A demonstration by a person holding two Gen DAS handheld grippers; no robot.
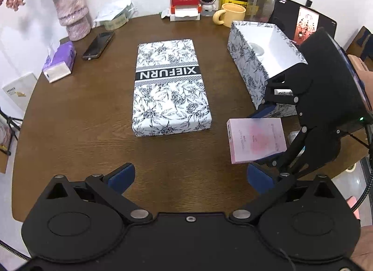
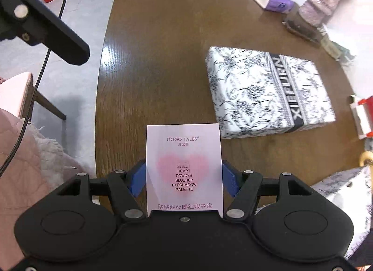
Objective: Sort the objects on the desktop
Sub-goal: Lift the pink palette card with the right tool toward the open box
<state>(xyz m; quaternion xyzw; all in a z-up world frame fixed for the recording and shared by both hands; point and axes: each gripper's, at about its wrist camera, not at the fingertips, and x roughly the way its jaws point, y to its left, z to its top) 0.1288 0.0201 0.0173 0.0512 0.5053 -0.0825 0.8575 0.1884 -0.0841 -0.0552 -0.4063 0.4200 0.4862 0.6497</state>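
Palette box [image 2: 184, 168] long axis forward | right gripper [image 2: 184, 175] clamps it | left gripper [image 1: 190, 177] spread, empty

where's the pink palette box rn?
The pink palette box is clamped in the right gripper, held above the table's right side, between the floral lid and the open floral box.

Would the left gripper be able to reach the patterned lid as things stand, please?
Probably yes: the left gripper is open and empty, the lid lies flat straight ahead, and only bare table lies between.
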